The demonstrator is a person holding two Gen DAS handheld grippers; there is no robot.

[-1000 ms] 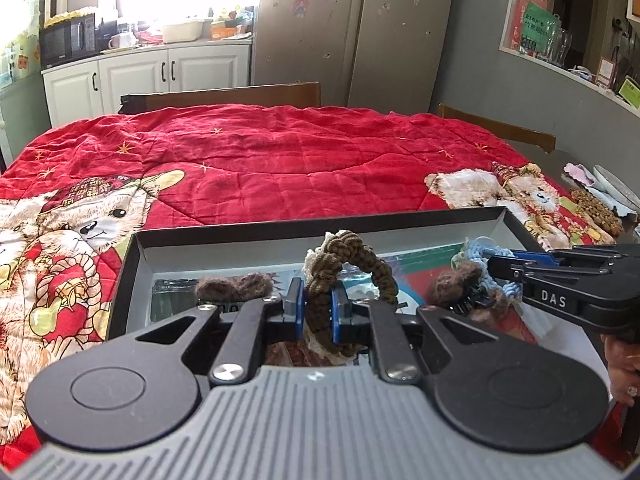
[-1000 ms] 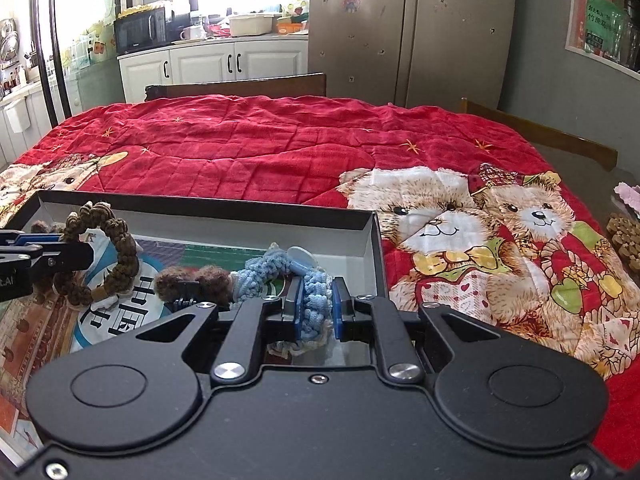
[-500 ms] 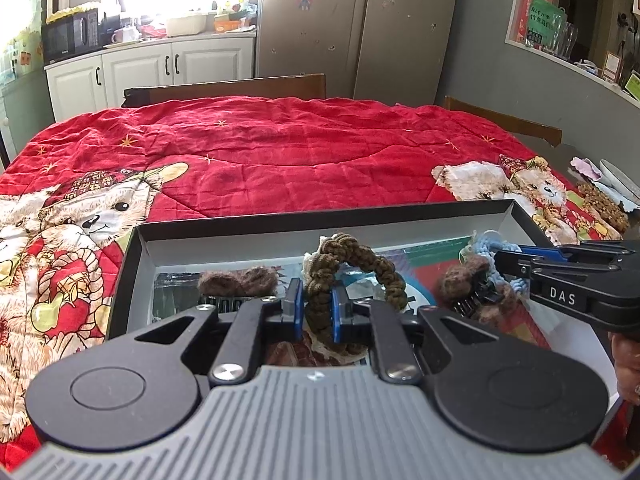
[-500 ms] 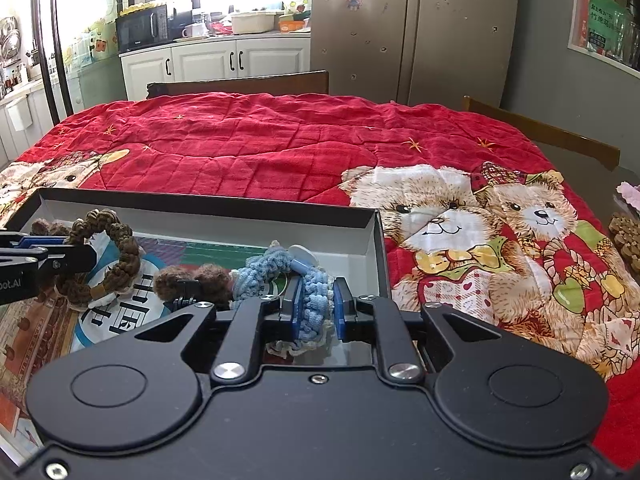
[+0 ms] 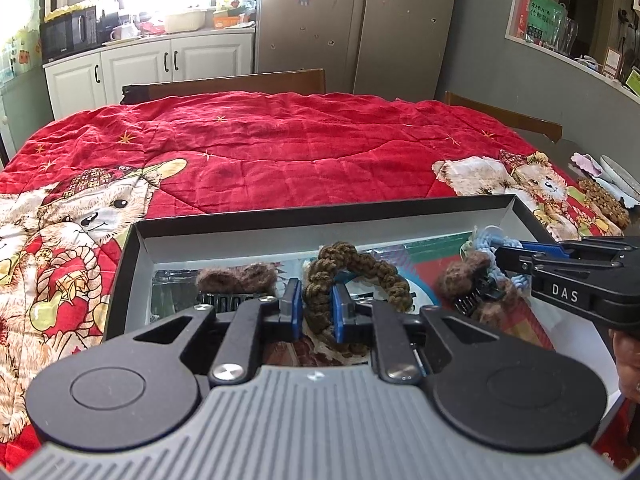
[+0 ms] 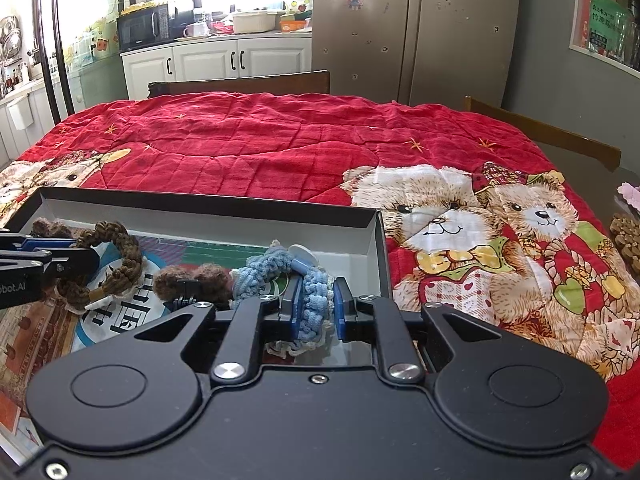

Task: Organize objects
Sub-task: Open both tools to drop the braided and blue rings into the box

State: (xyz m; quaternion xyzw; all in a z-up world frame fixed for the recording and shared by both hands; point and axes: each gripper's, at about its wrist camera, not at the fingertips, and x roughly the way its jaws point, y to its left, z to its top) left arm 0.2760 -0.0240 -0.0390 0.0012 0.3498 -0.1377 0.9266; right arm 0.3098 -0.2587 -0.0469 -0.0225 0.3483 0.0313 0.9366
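Brown scrunchie upright in box, left tool just loosening around it, right tool clamped on blue scrunchie

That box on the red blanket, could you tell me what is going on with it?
A person is sorting hair ties into the box. The left gripper has just been opening around a brown braided hair tie; the right gripper grips a blue one. Two fuzzy brown clips already lie inside.

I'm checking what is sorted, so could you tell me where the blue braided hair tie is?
In the right wrist view, the blue hair tie sits between the right gripper pads, inside the box's right end.
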